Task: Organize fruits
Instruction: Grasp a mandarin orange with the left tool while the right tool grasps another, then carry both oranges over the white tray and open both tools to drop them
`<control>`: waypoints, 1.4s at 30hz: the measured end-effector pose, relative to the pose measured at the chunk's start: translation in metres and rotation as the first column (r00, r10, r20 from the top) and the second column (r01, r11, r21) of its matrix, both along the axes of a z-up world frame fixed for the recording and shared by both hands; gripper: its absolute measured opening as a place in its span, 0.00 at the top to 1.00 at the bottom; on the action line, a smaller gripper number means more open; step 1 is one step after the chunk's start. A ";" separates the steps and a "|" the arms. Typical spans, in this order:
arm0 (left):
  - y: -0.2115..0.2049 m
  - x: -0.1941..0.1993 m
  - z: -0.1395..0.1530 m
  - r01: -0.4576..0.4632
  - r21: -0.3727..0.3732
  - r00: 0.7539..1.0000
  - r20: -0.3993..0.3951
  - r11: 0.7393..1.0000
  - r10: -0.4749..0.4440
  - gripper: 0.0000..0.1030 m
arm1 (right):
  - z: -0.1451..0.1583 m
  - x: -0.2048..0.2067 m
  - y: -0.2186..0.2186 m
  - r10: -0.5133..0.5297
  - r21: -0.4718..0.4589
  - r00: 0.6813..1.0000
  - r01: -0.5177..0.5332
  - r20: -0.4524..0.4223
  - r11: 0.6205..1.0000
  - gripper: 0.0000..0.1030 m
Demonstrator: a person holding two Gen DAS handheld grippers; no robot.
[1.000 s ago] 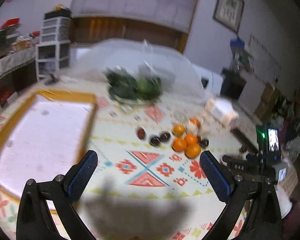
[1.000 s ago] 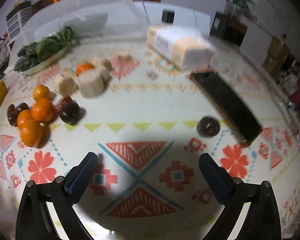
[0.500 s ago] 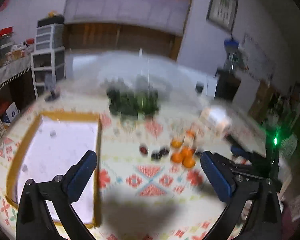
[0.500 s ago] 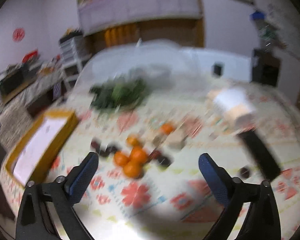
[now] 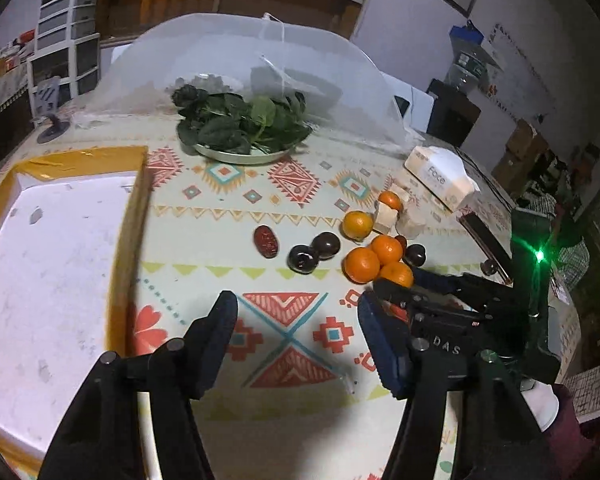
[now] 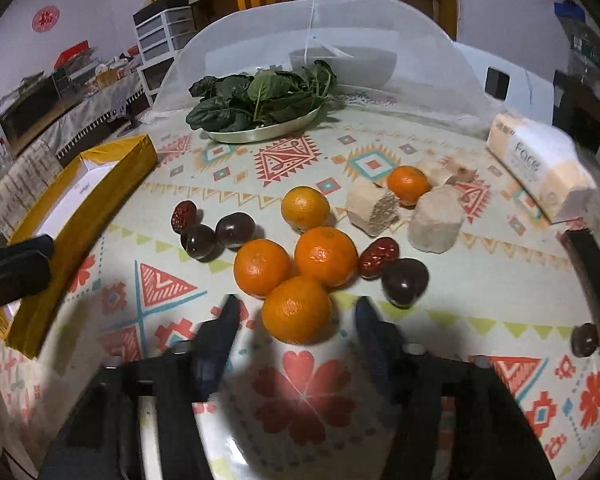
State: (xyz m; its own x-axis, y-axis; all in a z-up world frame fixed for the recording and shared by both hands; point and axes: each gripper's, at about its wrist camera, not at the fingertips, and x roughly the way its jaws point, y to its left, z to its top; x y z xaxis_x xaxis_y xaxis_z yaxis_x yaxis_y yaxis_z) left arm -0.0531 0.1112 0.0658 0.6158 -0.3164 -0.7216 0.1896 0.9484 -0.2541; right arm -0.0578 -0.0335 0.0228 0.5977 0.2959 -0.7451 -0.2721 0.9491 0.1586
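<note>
Orange and round, the nearest tangerine point(image 6: 297, 309) lies on the patterned tablecloth point(image 6: 308, 396), just ahead of the right gripper point(image 6: 296, 322), whose jaws stand open either side of it, holding nothing; being round, it points no particular way. Two more tangerines point(image 6: 326, 255) touch it behind. A red date point(image 5: 266, 241) lies lengthwise away from the left camera. The left gripper point(image 5: 296, 320) gapes empty beside the yellow tray point(image 5: 130, 216), whose near edge is cut off.
</note>
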 end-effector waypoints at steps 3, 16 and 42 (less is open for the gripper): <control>-0.017 0.009 -0.005 0.044 0.009 0.999 -0.014 0.999 -0.044 0.40 | 0.001 -0.004 -0.011 -0.027 0.047 1.000 0.028 -0.007 0.999 0.64; -0.104 0.057 -0.035 0.244 0.125 0.970 -0.032 0.962 -0.241 0.72 | 0.001 -0.017 -0.070 -0.162 0.208 0.986 0.166 -0.036 0.964 0.64; -0.116 0.077 -0.059 0.243 0.227 0.970 -0.051 0.943 -0.238 0.67 | -0.003 -0.015 -0.073 -0.163 0.227 0.985 0.172 -0.059 0.959 0.62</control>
State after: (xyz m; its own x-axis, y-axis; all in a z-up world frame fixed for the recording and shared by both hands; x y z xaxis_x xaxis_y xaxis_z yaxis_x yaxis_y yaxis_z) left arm 0.0235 -0.0044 0.0067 0.5248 -0.2769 -0.8050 0.4162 0.9084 -0.0411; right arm -0.0725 -0.1060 0.0196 0.6250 0.3605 -0.6924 -0.1018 0.9170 0.3856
